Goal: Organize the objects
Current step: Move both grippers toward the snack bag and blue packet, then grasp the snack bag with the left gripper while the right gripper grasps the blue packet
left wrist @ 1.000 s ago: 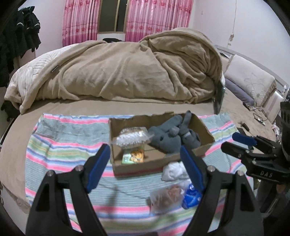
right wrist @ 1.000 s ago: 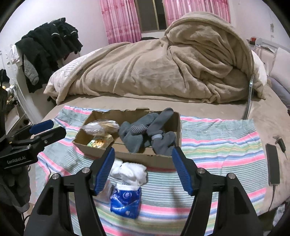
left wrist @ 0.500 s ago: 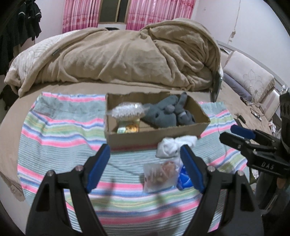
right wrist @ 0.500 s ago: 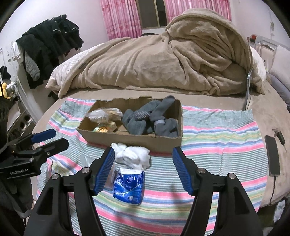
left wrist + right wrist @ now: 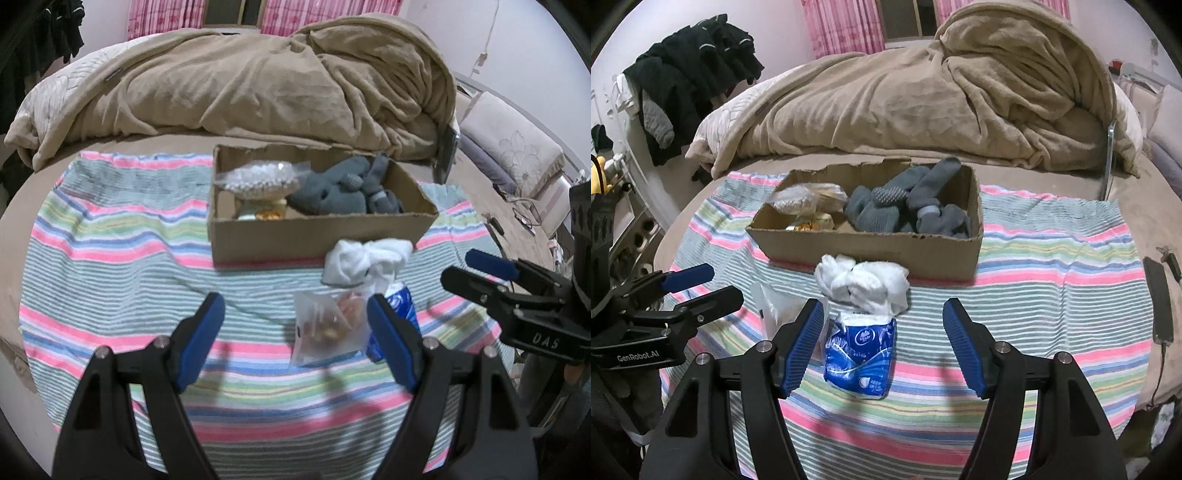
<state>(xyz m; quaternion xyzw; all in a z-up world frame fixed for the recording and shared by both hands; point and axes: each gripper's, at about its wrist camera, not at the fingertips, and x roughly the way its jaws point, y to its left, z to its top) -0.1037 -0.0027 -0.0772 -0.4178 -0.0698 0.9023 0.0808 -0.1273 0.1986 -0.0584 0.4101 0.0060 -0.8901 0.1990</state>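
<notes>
Both grippers are hovering over the near edge of a striped blanket that is lying spread on the bed, and neither one is holding anything. The left gripper is sitting with its blue pads wide apart; a clear snack bag is lying on the stripes just ahead of it, closer to its right pad than its left, not touching either as far as the view shows. The right gripper is also standing spread open, and a blue tissue pack is lying flat between its pads, nearer the left pad, which is partly overlapping the pack's left edge in this view; contact cannot be told. A bundle of white socks is resting just beyond the tissue pack, touching its far end and sitting against the front wall of a cardboard box. The box is sitting mid-blanket, toward the far edge, well ahead of both grippers. Inside it, grey socks are filling the right half, and a clear bag of white beads is lying on top of some yellow packets in the left half. A crumpled tan duvet is piling up behind the box. A phone with a cable is lying on the bed off the blanket's right edge. Dark clothes are hanging at far left.
</notes>
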